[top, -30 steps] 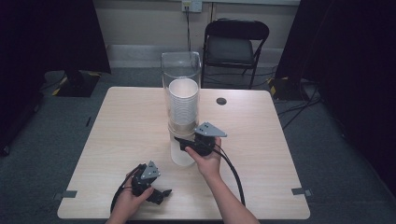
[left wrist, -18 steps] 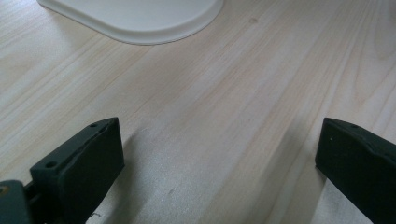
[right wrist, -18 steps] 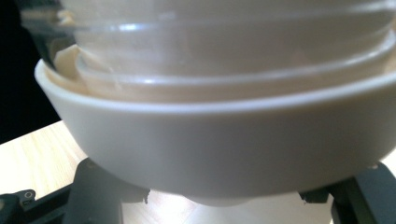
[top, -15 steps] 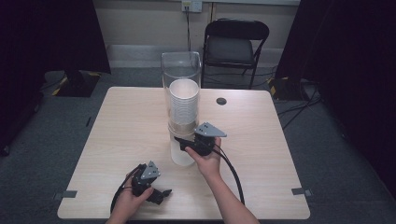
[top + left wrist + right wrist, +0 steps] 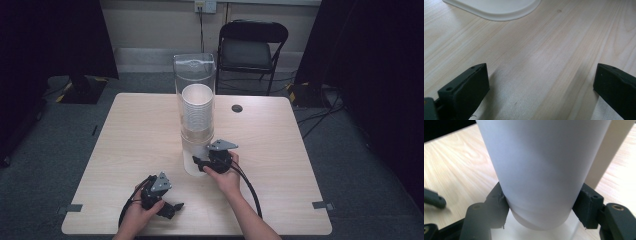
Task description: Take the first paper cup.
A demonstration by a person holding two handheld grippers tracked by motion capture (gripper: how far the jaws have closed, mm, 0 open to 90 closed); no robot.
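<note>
Dark curtains hang along both sides of the room, and a pale wooden table [image 5: 140, 150] fills the middle of the high view, with a black folding chair [image 5: 252, 45] beyond it at the upper centre.

At the centre of the table stands a tall clear dispenser [image 5: 195, 80] holding a stack of white cups [image 5: 197, 107]. The lowest cup [image 5: 192, 159] hangs out of its bottom, just below frame centre.

The right gripper [image 5: 200, 163] reaches in from the right and is clamped on that lowest cup; its jaws have just been closing, with the cup between them. In the right gripper view the cup's smooth white wall [image 5: 544, 170] fills the centre, and both black jaws press against its lower sides.

The left gripper [image 5: 172, 207] rests low on the table at the lower left of the high view, well apart from the dispenser. The left gripper view shows its jaws spread wide over bare wood with nothing between them.

The step in hand appears to be pulling one cup free of the stack. The next move probably calls for a steady downward pull, firm enough to separate it but not to crush the thin wall.

The tabletop close under the cup leaves little room to draw it down. A small dark round hole [image 5: 237, 108] sits in the table to the right of the dispenser, out of the way.
</note>
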